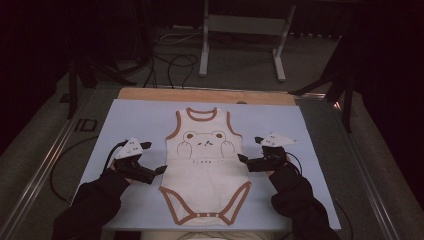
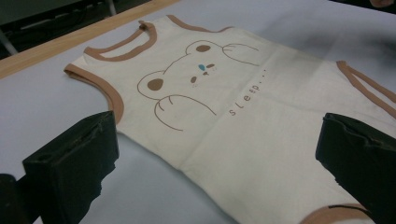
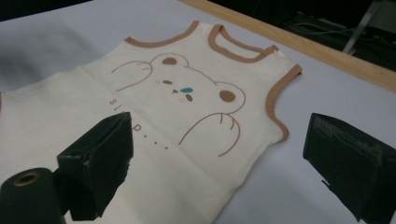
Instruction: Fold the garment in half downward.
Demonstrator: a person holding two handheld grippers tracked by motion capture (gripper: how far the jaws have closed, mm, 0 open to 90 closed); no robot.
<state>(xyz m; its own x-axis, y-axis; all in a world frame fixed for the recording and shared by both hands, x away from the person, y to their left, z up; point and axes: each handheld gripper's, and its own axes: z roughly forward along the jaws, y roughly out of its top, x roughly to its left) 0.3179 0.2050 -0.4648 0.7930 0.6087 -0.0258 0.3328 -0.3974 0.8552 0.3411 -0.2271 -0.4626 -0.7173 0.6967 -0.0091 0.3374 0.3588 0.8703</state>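
While the pale blue mat (image 1: 130, 120) covers most of the wooden table (image 1: 200, 94), I have a wide, flat field to work on, with bare margin left on every side of the garment. At its middle lies the cream baby bodysuit (image 1: 207, 172), spread face up with the neck opening toward the far edge and the snap crotch toward me, which I judge is how it should lie for folding: smooth, square to the table, its brown-trimmed edges all reachable. My left gripper (image 1: 161, 170) sits just beside the bodysuit's left side seam at waist height, its jaws parted and holding nothing; in the left gripper view the cloth runs between and ahead of them, so they look set to close on that edge. My right gripper (image 1: 242, 159) mirrors it at the right side seam, jaws likewise spread wide and empty. Both tools point inward at the garment, which suits a symmetric pinch of the two sides. The bear print (image 1: 204, 141) sits between them, and the armhole trim (image 3: 275, 105) curves clear of the right jaws.
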